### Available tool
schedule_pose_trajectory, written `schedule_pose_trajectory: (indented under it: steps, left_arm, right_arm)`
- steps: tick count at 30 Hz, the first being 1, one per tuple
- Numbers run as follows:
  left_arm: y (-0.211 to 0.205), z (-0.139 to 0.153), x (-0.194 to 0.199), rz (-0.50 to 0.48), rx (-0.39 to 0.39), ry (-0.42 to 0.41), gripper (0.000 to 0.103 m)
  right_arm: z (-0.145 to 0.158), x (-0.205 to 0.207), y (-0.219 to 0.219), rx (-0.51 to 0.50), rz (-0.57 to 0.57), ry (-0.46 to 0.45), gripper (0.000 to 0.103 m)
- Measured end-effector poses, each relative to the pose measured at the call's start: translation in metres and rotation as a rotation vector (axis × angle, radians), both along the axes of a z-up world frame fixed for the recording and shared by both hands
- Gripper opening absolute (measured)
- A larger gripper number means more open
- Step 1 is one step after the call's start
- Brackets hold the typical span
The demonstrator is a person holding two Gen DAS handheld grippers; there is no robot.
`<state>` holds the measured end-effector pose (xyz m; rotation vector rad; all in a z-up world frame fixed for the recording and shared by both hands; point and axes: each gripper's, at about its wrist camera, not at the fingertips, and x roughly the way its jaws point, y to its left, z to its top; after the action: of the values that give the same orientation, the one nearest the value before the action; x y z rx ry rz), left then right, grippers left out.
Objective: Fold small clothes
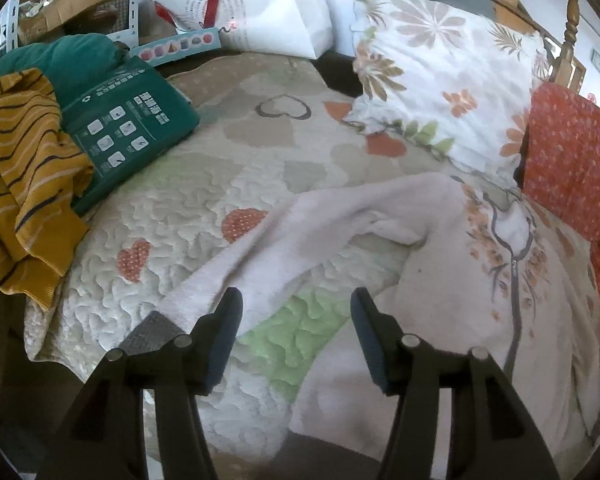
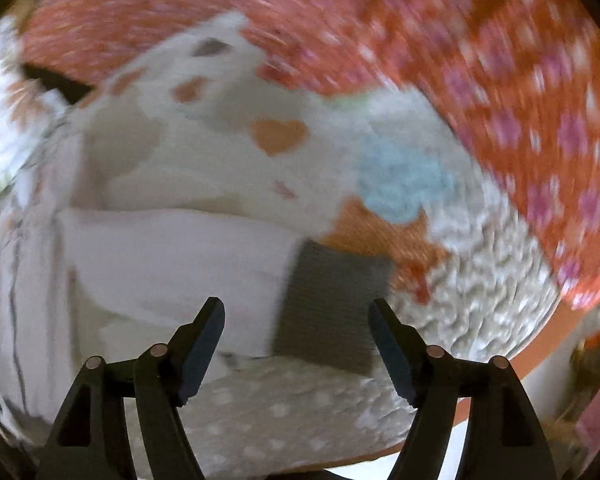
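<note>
A pale pink sweatshirt (image 1: 440, 280) with an orange flower-tree print lies on the quilted bed cover (image 1: 172, 216). One sleeve (image 1: 300, 232) stretches left toward its grey cuff (image 1: 152, 330). My left gripper (image 1: 296, 308) is open and empty, just above the sleeve near the cuff. In the blurred right wrist view the other pink sleeve (image 2: 172, 256) ends in a grey cuff (image 2: 332, 300). My right gripper (image 2: 296, 316) is open and empty, with the cuff between its fingers' line of sight, just beyond the tips.
A mustard striped garment (image 1: 24, 176) and a green package (image 1: 128, 120) lie at the left. A floral pillow (image 1: 448, 80) and an orange dotted cloth (image 1: 572, 160) lie at the right; the cloth (image 2: 460, 60) fills the right wrist view's top. White bags and boxes stand behind.
</note>
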<state>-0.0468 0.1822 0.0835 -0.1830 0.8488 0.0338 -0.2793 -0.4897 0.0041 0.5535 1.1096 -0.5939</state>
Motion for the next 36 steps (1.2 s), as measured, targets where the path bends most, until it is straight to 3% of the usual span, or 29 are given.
schedule_pose_trajectory:
  steps: [2,4,5,6,7,8,10,14,19,21,24,27,31,36]
  left_arm:
    - [-0.003,-0.003,0.002,0.001,-0.003,0.005,0.055]
    - [-0.006,-0.006,0.004,0.002,-0.006,0.016,0.055]
    - [-0.007,-0.008,0.006,0.003,-0.009,0.022,0.055]
    - [-0.008,-0.009,0.007,0.004,-0.014,0.028,0.055]
    - [-0.01,-0.01,0.008,0.005,-0.019,0.033,0.055]
    - [-0.011,-0.011,0.01,0.004,-0.024,0.037,0.055]
    - [-0.015,-0.011,0.011,0.003,-0.03,0.038,0.055]
    - [-0.021,-0.007,0.011,-0.01,-0.031,0.027,0.055]
    - [-0.02,-0.003,0.014,-0.008,-0.047,0.02,0.055]
    - [-0.017,-0.001,0.016,-0.007,-0.054,0.016,0.056]
    - [-0.013,-0.001,0.019,-0.008,-0.048,0.017,0.056]
    - [-0.003,-0.001,0.024,0.004,-0.057,0.027,0.056]
    - [0.015,0.005,0.031,0.043,-0.081,0.017,0.056]
    - [0.039,0.021,0.036,0.076,-0.142,-0.012,0.059]
  right_arm:
    - [-0.021,-0.004,-0.01,-0.035,-0.072,0.052,0.079]
    - [-0.033,-0.005,-0.012,-0.04,-0.102,0.018,0.083]
    - [-0.03,-0.004,-0.008,-0.062,-0.098,-0.006,0.076]
    - [-0.029,-0.002,-0.005,-0.055,-0.087,-0.027,0.067]
    - [-0.025,0.001,0.0,-0.032,-0.061,-0.071,0.033]
    - [-0.023,0.004,0.002,-0.004,-0.037,-0.099,0.012]
    - [-0.02,0.009,0.005,0.051,-0.005,-0.144,0.012]
    - [0.016,0.014,-0.007,-0.109,-0.03,-0.13,0.012]
    - [0.081,0.005,-0.068,-0.351,-0.262,-0.075,0.011]
    - [0.099,0.008,-0.084,-0.386,-0.322,-0.065,0.011]
    - [0.113,0.024,-0.081,-0.397,-0.314,-0.064,0.011]
    - [0.119,0.055,-0.06,-0.367,-0.241,-0.093,0.011]
    - [0.121,0.096,-0.015,-0.22,-0.107,-0.19,0.011]
    - [0.117,0.177,0.098,-0.055,0.143,-0.265,0.011]
